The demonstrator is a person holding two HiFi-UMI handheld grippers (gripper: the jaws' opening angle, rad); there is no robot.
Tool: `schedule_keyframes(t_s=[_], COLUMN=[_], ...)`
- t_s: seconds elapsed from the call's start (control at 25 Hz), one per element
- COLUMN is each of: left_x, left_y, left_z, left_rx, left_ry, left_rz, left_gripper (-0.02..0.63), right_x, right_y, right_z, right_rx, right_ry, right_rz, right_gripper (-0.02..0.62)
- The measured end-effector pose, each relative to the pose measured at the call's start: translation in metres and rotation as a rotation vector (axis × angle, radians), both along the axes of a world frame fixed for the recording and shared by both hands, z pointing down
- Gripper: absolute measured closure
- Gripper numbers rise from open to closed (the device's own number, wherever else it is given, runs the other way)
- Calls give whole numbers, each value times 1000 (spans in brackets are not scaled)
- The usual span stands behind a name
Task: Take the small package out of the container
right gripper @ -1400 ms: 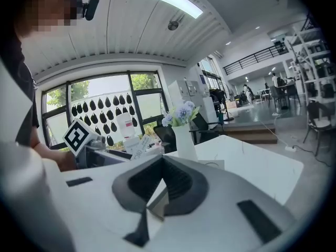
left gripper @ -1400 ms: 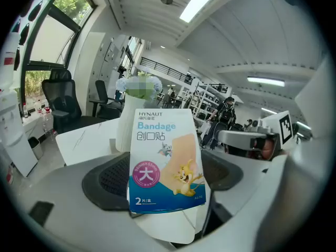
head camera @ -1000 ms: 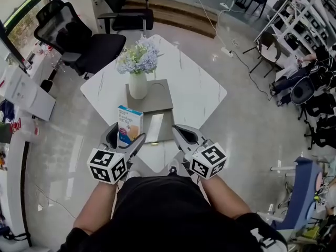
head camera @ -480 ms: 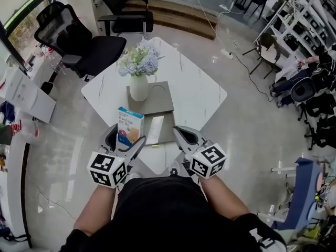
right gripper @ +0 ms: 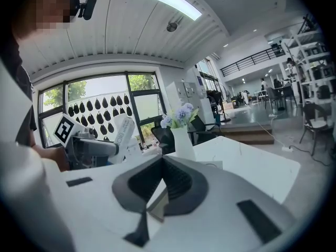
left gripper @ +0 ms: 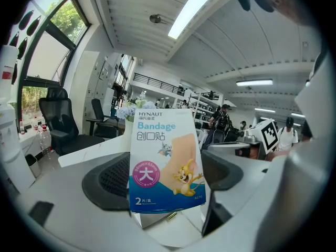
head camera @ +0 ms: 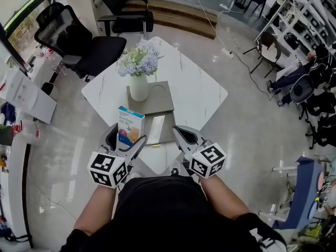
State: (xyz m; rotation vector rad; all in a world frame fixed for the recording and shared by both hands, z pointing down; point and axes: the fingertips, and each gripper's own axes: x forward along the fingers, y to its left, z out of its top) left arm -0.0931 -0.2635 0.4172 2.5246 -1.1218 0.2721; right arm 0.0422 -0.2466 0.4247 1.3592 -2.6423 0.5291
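A white and blue bandage box [head camera: 129,124] stands upright over the near corner of the white table [head camera: 202,91]. My left gripper [head camera: 125,142] is shut on the box's lower part. In the left gripper view the box [left gripper: 165,156] fills the space between the two dark pads [left gripper: 107,180], with its printed face toward the camera. No small package shows outside the box. My right gripper [head camera: 181,134] hovers just right of the box, shut with nothing in it. In the right gripper view its jaws [right gripper: 163,167] meet in a point, and the box [right gripper: 123,133] shows at the left.
A white vase of pale flowers [head camera: 138,83] stands on a grey mat [head camera: 160,100] mid-table. A second grey mat [head camera: 158,127] lies nearer me. Black office chairs [head camera: 79,41] stand beyond the table's left side. White boxes [head camera: 23,93] sit at far left.
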Motion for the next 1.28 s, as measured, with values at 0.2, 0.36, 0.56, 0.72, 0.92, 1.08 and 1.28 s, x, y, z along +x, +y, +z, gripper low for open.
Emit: schedule_keyframes(t_s=[0.2, 0.36, 0.56, 0.72, 0.92, 1.08, 1.28], left_x=[-1, 0, -1, -3, -3, 0, 0], left_y=[0, 0, -2, -3, -6, -5, -11], left_z=[-2, -1, 2, 3, 8, 14, 24], left_rx=[3, 2, -1, -3, -17, -35, -67], left_ry=[-1, -5, -8, -13, -22, -37, -52], left_rz=[1, 3, 2, 0, -4, -5, -28], left_gripper=[183, 183, 183, 183, 183, 183, 183], right_x=[-2, -3, -5, -6, -9, -10, -11], right_y=[0, 0, -2, -3, -1, -1, -5], right_z=[-1, 0, 0, 0, 5, 6, 9], right_rx=[3, 5, 4, 0, -18, -23, -20], right_ry=[6, 8, 13, 11, 14, 15, 17], right_rz=[-3, -4, -7, -8, -20, -26, -38], right_gripper=[597, 597, 597, 597, 597, 597, 597])
